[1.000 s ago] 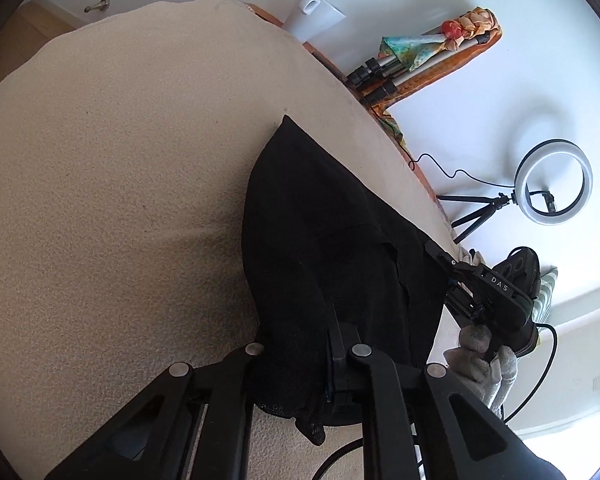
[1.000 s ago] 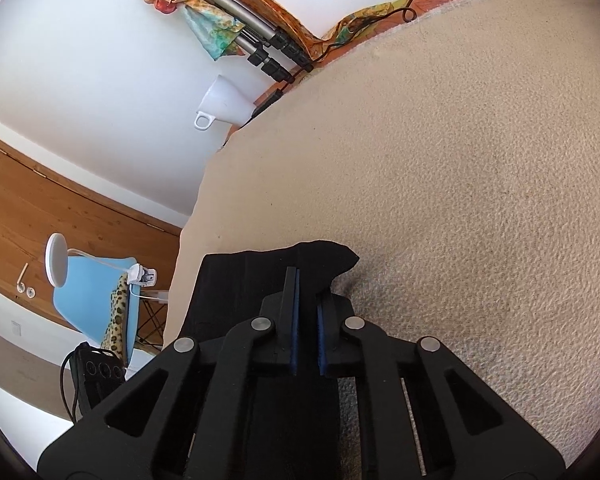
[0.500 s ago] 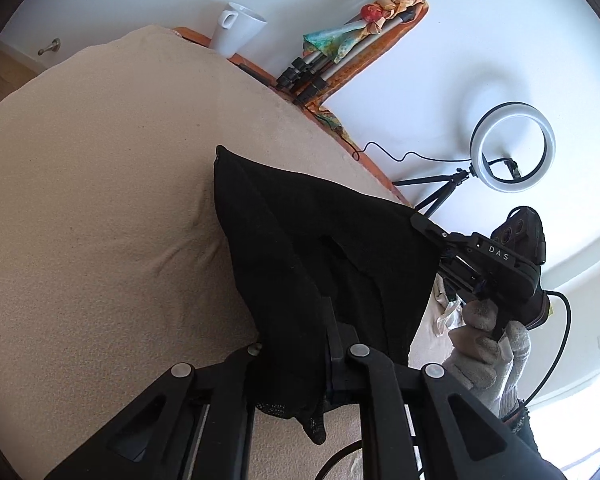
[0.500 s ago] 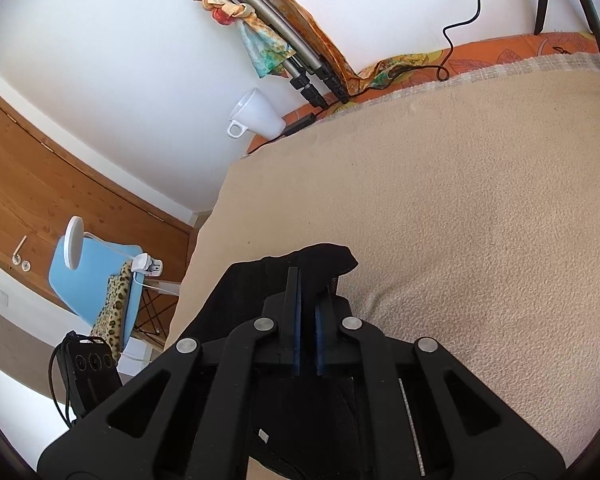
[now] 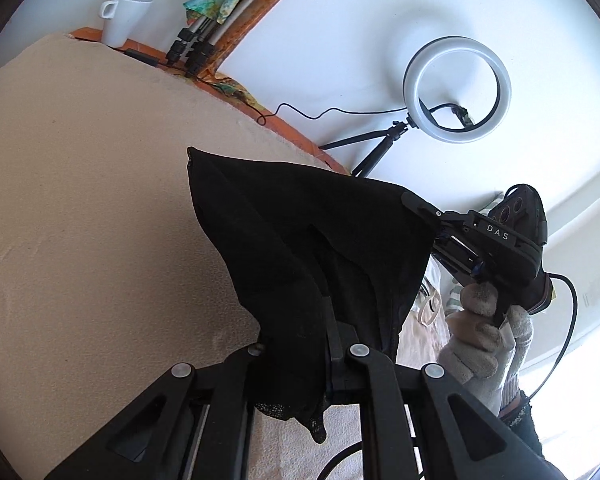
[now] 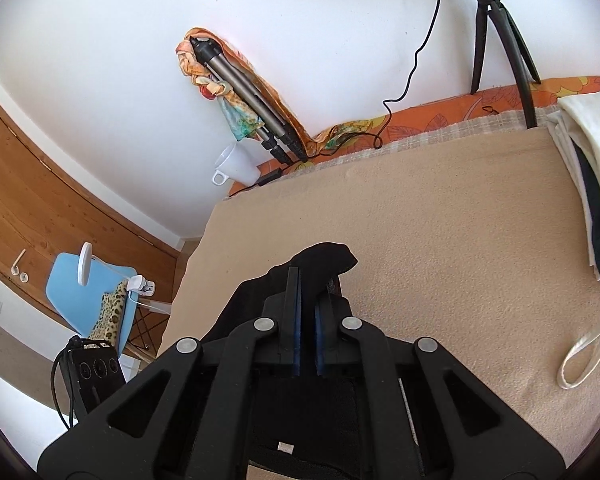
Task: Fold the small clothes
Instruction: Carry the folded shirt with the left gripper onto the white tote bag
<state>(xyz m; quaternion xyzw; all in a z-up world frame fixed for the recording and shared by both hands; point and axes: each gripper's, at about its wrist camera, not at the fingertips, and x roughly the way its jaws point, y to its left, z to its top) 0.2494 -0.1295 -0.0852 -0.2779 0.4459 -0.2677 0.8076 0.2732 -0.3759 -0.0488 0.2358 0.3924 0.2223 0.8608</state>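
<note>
A small black garment [image 5: 300,232] hangs in the air above the beige blanket [image 5: 80,220], stretched between both grippers. My left gripper [image 5: 327,320] is shut on its near lower edge. My right gripper [image 5: 420,208] shows in the left wrist view, held by a gloved hand, shut on the garment's far upper corner. In the right wrist view the right gripper [image 6: 307,292] pinches a fold of the black garment [image 6: 324,260], whose rest hangs below the jaws.
A white mug [image 5: 124,16], folded tripods [image 5: 204,36] and a ring light [image 5: 456,88] stand along the back edge by the wall. A stack of folded clothes [image 6: 588,184] lies at the blanket's right side. A blue chair [image 6: 88,292] stands beyond the left edge.
Both grippers have lifted the black garment off the blanket and tilted upward. More wall and the ring light show now, and the cloth hangs stretched between them.
</note>
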